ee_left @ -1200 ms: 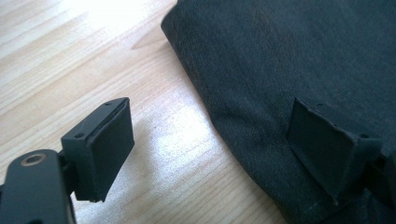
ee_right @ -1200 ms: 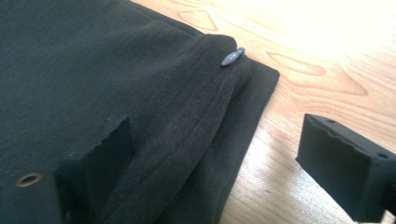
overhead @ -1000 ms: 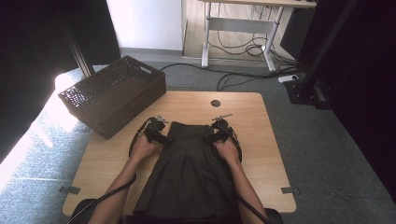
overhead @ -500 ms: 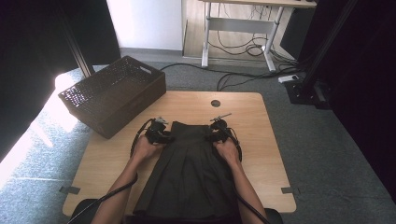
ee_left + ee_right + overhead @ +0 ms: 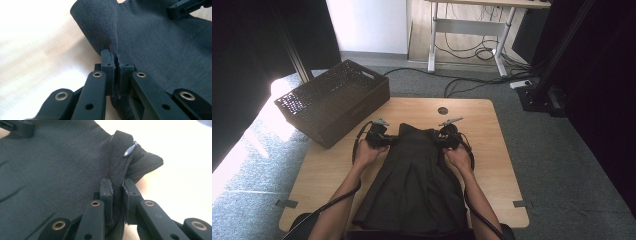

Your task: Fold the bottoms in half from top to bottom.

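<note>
A dark pleated skirt lies flat on the wooden bench, its waistband at the far end and its hem hanging over the near edge between the person's forearms. The left gripper sits at the far left corner of the waistband and the right gripper at the far right corner, each held in a hand that comes in from the near side.

In the left gripper view the left gripper has just been closing and its fingers now stand almost together, pinching a fold of the dark cloth that rises from the pinch in a small peak. In the right gripper view the right gripper has also just been closing; its fingers clamp the doubled edge of the waistband, and a small silver zip pull lies on the cloth just beyond them. The corner of cloth there lifts a little off the bench.

A dark woven basket stands at the far left, overhanging the bench edge and well apart from the skirt
</note>
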A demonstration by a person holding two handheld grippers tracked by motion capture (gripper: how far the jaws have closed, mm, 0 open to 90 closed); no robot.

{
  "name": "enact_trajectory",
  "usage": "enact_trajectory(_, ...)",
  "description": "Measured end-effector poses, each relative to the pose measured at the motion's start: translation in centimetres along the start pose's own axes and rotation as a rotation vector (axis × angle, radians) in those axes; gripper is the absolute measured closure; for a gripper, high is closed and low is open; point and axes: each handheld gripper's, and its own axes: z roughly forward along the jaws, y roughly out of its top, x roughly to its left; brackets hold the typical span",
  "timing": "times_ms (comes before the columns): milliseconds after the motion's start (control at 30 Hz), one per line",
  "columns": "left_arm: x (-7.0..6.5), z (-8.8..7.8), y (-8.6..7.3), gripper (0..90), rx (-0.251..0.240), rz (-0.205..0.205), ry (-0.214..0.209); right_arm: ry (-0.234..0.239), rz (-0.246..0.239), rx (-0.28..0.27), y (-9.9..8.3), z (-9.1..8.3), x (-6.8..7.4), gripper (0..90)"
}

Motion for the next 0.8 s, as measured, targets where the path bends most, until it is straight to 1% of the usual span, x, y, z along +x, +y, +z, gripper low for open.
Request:
enact_trajectory(167,-0.1,-1.8,2.5,85.2,-0.057,0.037,0.009,-0.017,-0.030,-0.061,2.2,-2.0,-0.3,80.1)
enact_trajectory(300,-0.4,-3.9,5.2,85.3,-0.120,0.076,0.027,-0.033,-0.044,-0.120,4.5,-4.1,-0.4,80.3)
enact_trajectory(367,-0.7,-5.5,6.9,85.3,-0.173,0.098,0.041,-0.051,-0.056,-0.159,6.0,-5.6,-0.3,80.3)
enact_trajectory(400,-1.1,-6.4,7.8,85.4,-0.205,0.115,0.053,-0.063,-0.063,-0.188,6.8,-6.5,-0.2,80.3)
enact_trajectory(433,-1.6,-7.5,8.5,85.4,-0.244,0.135,0.062,-0.074,-0.068,-0.223,7.6,-7.5,0.0,80.4)
enact_trajectory(467,-2.3,-8.7,9.2,85.4,-0.285,0.165,0.075,-0.087,-0.077,-0.258,8.3,-8.7,0.4,80.4)
enact_trajectory(500,-2.7,-9.4,9.4,85.4,-0.300,0.186,0.086,-0.099,-0.093,-0.300,8.8,-10.1,0.9,80.4)
enact_trajectory(533,-3.3,-10.1,9.4,85.4,-0.314,0.218,0.105,-0.100,-0.101,-0.325,8.9,-10.8,1.2,80.4)
enact_trajectory(567,-4.0,-10.7,9.0,85.4,-0.325,0.250,0.123,-0.101,-0.114,-0.348,8.8,-11.6,1.8,80.5)
enact_trajectory(600,-4.3,-10.9,8.7,85.4,-0.331,0.261,0.125,-0.100,-0.133,-0.366,8.3,-12.3,2.4,80.4)
enact_trajectory(667,-4.8,-11.2,7.4,85.4,-0.335,0.285,0.129,-0.090,-0.147,-0.383,7.4,-12.7,3.1,80.4)
enact_trajectory(700,-4.9,-11.2,6.9,85.4,-0.334,0.290,0.130,-0.078,-0.155,-0.390,6.5,-12.7,3.5,80.5)
enact_trajectory(800,-5.3,-10.8,4.9,85.3,-0.316,0.307,0.133,-0.048,-0.161,-0.386,4.6,-12.5,4.3,80.4)
